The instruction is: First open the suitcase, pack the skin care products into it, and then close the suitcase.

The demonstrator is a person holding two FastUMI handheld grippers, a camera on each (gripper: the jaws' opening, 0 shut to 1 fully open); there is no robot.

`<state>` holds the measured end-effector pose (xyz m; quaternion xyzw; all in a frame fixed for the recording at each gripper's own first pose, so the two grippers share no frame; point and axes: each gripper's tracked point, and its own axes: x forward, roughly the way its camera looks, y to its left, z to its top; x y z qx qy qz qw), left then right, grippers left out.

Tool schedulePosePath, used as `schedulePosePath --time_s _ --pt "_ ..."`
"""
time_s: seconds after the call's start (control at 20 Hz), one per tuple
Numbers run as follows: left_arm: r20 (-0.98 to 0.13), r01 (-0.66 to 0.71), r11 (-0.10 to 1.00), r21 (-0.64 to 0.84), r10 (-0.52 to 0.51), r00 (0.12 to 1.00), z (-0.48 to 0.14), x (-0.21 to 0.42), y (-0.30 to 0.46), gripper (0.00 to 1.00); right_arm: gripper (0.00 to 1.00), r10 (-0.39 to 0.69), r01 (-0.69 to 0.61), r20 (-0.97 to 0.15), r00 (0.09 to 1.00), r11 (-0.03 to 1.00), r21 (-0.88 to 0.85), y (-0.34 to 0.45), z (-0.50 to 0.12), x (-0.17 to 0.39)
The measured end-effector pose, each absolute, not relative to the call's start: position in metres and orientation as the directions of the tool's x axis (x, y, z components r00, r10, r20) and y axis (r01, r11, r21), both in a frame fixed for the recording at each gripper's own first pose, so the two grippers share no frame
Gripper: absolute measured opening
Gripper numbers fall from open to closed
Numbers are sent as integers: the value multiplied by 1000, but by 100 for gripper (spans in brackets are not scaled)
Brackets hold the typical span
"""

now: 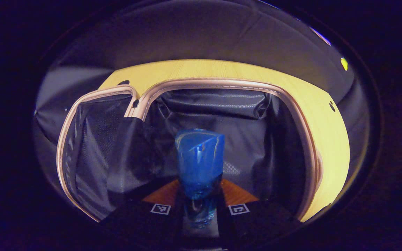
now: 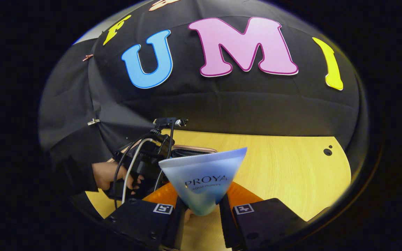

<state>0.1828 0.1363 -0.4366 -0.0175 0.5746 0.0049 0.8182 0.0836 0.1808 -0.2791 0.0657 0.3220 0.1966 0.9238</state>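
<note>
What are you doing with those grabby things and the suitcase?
A person is packing skin care products. The left tongs hold a blue bottle over the open suitcase, which lies on a wooden table. The right tongs grip a pale blue tube above the table, waiting its turn. A hand holds the left tool.

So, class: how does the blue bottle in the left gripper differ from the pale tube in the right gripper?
The blue bottle is deep, see-through blue; the pale tube is opaque whitish-blue. The bottle hangs over the open suitcase; the tube is over the wooden table. The bottle looks blocky; the tube fans to a flat, wide end. Both are pinched between gripper fingers.
</note>
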Motion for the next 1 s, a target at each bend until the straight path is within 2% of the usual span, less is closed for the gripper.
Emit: schedulePosePath --time_s 0.05,0.15,0.3,0.4,0.45,0.55,0.6,0.65,0.7,0.75,0.9,1.0 --pt "-949 -14 999 -29 -23 313 -436 180 135 45 48 401 -316 -571 716 916 247 180 -280 84" --pt "-957 -5 1000 -18 -16 289 -432 182 132 45 48 397 -311 -579 712 918 247 179 -282 83" --pt "-957 -13 1000 16 19 288 -429 174 132 48 48 405 -315 -591 698 914 255 182 -286 79" --pt "-951 -54 998 18 33 307 -426 167 136 54 48 408 -320 -600 688 913 254 188 -286 78" --pt "-943 -79 997 22 47 330 -419 165 141 54 48 411 -322 -601 685 912 255 191 -285 80" --pt "-890 -122 993 11 65 452 -387 168 152 60 48 417 -327 -602 681 909 260 199 -281 85" --pt "-854 -151 988 15 91 512 -362 165 161 70 48 421 -330 -602 678 907 262 204 -280 89" --pt "-812 -185 982 22 126 570 -333 160 172 96 48 423 -329 -605 674 906 268 210 -277 94" --pt "-770 -226 973 51 183 611 -310 152 193 100 48 425 -324 -610 669 905 275 218 -278 97" --pt "-727 -268 961 63 228 647 -288 142 208 99 48 429 -323 -622 654 903 283 227 -282 100" --pt "-644 -320 947 10 252 723 -237 103 243 98 48 421 -337 -689 590 904 264 265 -313 105" --pt "-605 -340 939 49 299 738 -216 71 266 98 48 381 -325 -756 533 917 233 286 -348 105"
